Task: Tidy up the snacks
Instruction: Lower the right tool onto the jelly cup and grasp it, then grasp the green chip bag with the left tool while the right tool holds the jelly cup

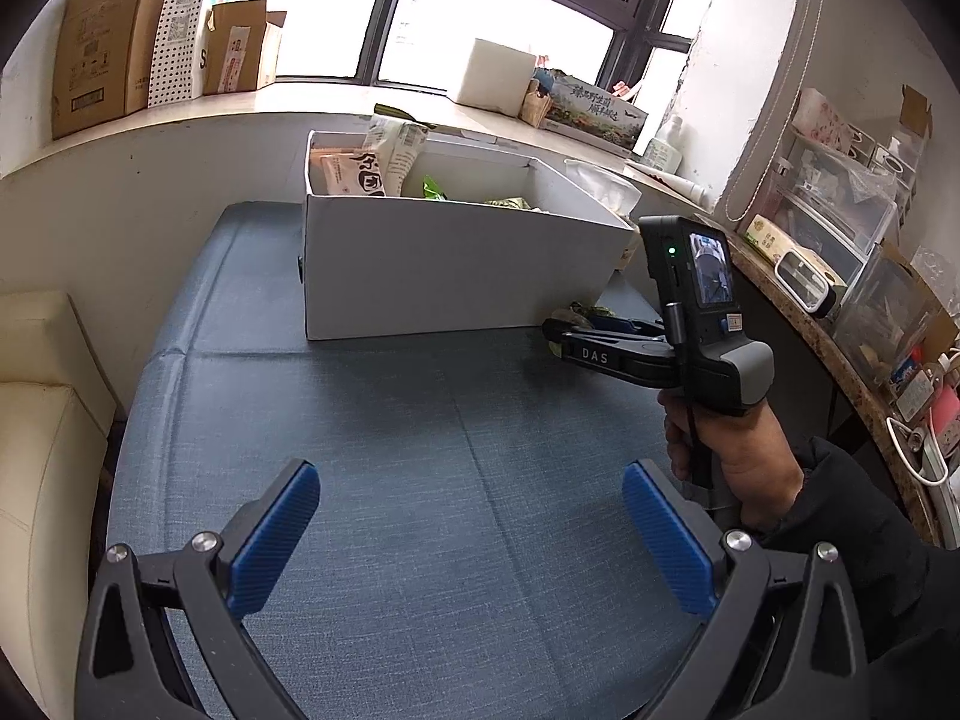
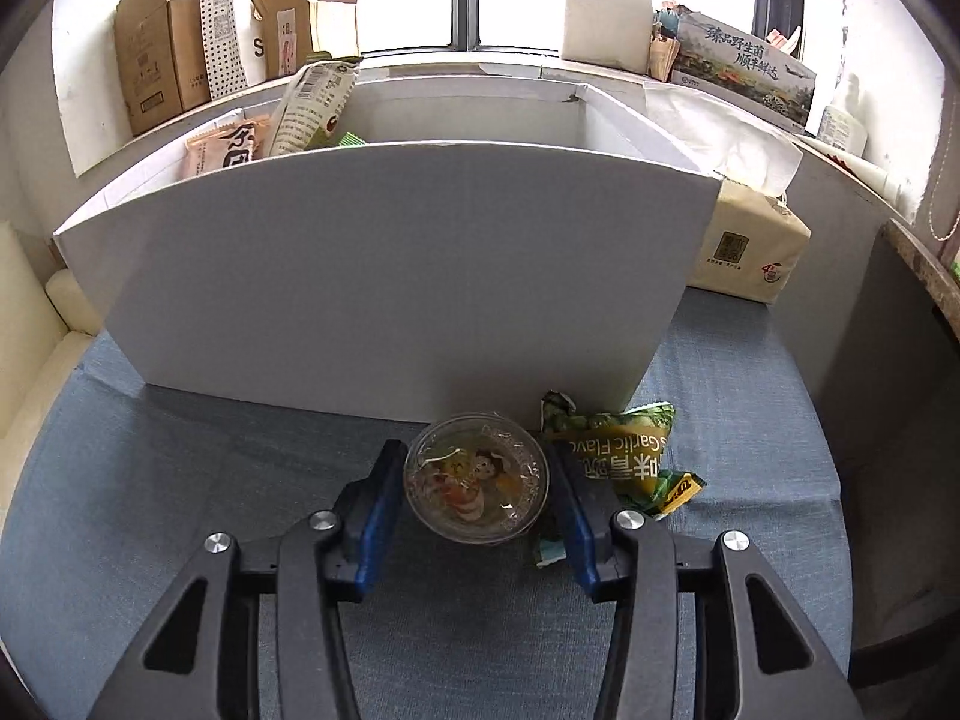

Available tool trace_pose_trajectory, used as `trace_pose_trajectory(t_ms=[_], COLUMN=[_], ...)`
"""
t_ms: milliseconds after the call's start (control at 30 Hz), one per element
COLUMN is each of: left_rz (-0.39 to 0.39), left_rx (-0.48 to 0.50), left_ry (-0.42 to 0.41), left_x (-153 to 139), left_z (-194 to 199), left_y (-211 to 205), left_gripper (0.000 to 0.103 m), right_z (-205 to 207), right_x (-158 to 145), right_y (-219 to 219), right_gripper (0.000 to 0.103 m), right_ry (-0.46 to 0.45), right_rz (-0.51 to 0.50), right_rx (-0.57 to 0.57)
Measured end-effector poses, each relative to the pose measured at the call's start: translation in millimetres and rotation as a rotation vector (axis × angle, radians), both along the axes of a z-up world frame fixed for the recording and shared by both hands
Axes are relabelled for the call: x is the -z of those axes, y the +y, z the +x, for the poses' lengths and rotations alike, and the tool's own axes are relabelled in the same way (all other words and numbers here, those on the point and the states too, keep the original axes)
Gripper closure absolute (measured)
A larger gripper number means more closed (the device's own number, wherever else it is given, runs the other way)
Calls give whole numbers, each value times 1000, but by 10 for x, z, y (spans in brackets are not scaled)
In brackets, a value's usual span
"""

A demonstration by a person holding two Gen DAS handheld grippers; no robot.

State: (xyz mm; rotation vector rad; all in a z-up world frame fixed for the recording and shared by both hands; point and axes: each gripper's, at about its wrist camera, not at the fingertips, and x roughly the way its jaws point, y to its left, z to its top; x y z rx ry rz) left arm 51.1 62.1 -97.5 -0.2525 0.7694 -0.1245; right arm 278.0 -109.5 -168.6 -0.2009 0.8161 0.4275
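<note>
Our right gripper (image 2: 477,483) clasps the jelly cup (image 2: 476,477), lid up, on the mat (image 2: 180,480) before the white box (image 2: 384,276). Our left gripper (image 1: 471,501) hangs spread wide, holding nothing.

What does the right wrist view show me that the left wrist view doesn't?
Only the right wrist view shows the clear jelly cup between the right gripper pads, and the tissue pack beside the box. Only the left wrist view shows the open, empty left gripper and the cluttered side counter. Both show the white box, the green garlic snack bag and the windowsill cartons.
</note>
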Motion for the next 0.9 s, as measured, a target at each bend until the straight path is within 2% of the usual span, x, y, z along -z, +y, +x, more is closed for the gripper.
trace_pose_trajectory(t_ms=[233,367,433,500,567,633,700,767,833,900], left_rz=[33,60,76,61,53,58,107,99,77,134], left_rx=[43,102,131,173,184,204,195,196,209,165], left_ry=[18,14,17,26,62,63,76,104,97,106], left_x=[-6,-35,-17,15,67,103,151,197,232,321], left_z=[138,297,439,615,802,964,1161,1376,1565,1780], left_y=[-152,-393,-538,-678,-817,-990,-1188,-1377,-1556,-1718], left_gripper=[0,0,0,0,0,0,0,0,0,0], right_z=[-399,-706,-824,-918,-1006,-1111,-1169,-1195,-1211,-1221], right_x=[-262,-504,-585,-635,-654,-683,-689,-684,-666,-620], right_y=[-194,-543,-760,-972,-1187,-1426,-1596,-1721,-1809,-1882], right_gripper=[52,52,52,52,52,52,52,52,52,52], right_ry=[-76,-123,-134,-141,-141,-138,-134,-127,-121,-108], right_rz=[-19,5,13,13,17,63,73,80,93,101], right_rx=[-47,-39,-13,19,63,111,150,174,192,200])
